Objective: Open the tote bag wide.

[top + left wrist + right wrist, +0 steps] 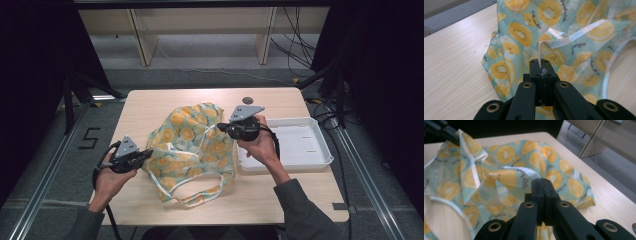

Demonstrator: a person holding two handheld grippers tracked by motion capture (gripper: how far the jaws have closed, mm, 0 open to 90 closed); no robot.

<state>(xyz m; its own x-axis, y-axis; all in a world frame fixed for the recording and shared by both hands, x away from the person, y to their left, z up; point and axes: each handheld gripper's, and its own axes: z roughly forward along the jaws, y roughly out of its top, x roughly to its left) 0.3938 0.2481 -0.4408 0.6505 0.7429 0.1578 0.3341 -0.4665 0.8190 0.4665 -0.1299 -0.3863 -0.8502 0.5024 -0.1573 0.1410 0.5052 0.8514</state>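
High view, near edge first: two forearms in grey sleeves come up from the bottom, each hand holding a gripper over a pale wooden table [150, 107]. Between them a fruit-print fabric bag [192, 145], teal with orange and yellow citrus slices and pale trimmed handles, lies crumpled at the middle of the tabletop, its handle loops trailing toward the near edge.

At the bag's left edge the left gripper [148, 153] has its jaws pressed together on a white-trimmed hem; the left gripper view shows that strip [541, 53] rising out of the closed black jaws [541, 67], with the cloth spread beyond them.

Farther in, the right gripper [220, 127] grips the bag's right side, raised a little above the tabletop. In the right gripper view its jaws [541, 185] are clamped on a fold of the printed cloth, which stands up from the table in a peak, and the other gripper's dark jaws [451, 136] pinch the far corner at upper left.

Just right of the bag sits a white plastic tray [320, 145]. Beyond it, near the far edge, lies a small dark round object [247, 100].
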